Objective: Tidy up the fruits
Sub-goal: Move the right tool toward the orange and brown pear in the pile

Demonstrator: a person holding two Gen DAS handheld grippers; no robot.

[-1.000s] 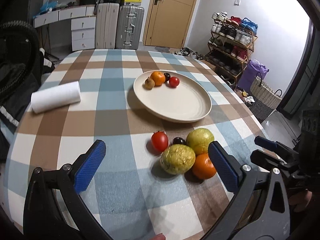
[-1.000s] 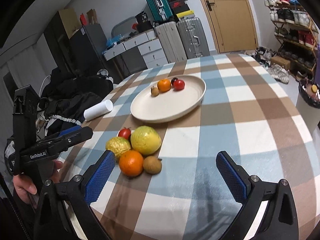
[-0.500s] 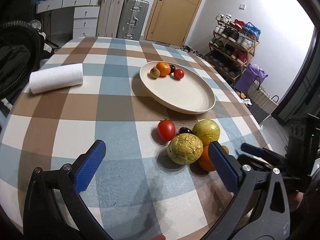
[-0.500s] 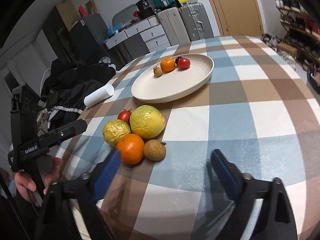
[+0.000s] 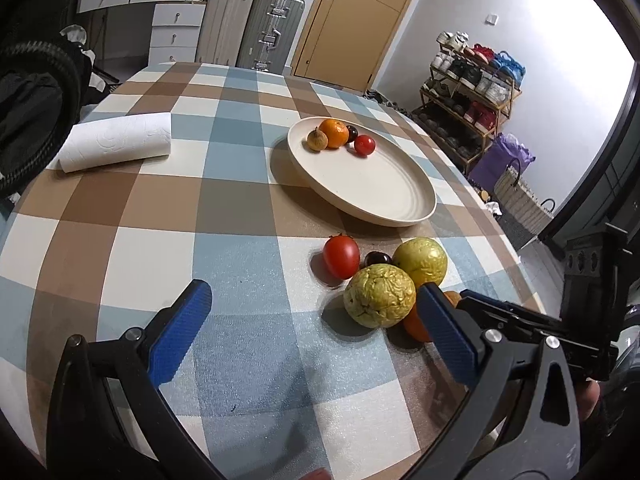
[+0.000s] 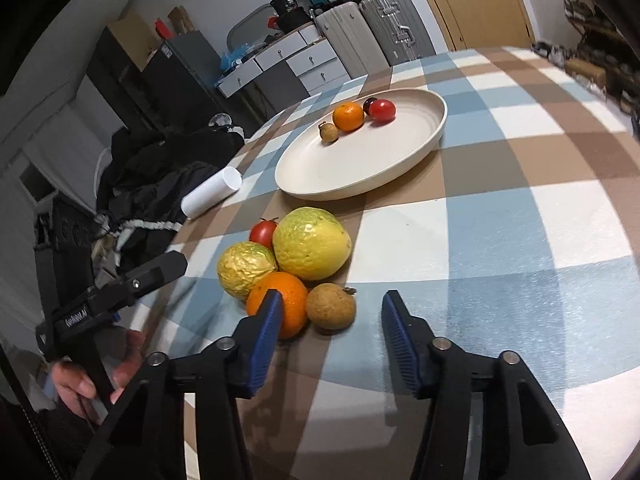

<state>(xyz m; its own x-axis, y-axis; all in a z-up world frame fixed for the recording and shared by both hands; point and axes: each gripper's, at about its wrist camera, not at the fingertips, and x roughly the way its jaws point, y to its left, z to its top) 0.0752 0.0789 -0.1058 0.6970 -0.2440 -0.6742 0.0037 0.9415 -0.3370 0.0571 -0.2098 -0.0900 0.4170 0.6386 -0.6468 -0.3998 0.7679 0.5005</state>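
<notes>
Fruits lie in two groups: a loose cluster on the checked tablecloth (image 6: 500, 240) at the near edge, and four small pieces already on the cream plate (image 6: 400, 168) farther in.

Our right gripper (image 6: 328, 338) is spread wide and holds nothing. Just beyond its tips sits the small brown fruit (image 6: 331, 306), almost centred in the gap and a little toward the left finger (image 6: 264, 332). That finger stands in front of the orange (image 6: 280, 292), which touches the brown fruit on its left. Behind these two are the wrinkled yellow-green fruit (image 6: 245, 268) and the larger smooth one (image 6: 312, 243), with a tomato (image 6: 262, 232) at the back. The brown fruit is nearly round, so we see no long axis to line up with.

Our left gripper (image 5: 316, 332) is also wide and empty. It comes at the same cluster from the other side, with the wrinkled fruit (image 5: 379, 295) near its right finger (image 5: 444, 336) and the tomato (image 5: 341, 256) and a dark cherry (image 5: 374, 258) beyond it.

We judge the right hand nearer to a clean grasp: the brown fruit lies straight ahead between its fingers. The plate is farther ahead, up and slightly right. The risk we see is the left finger nudging the orange as the jaws close.
</notes>
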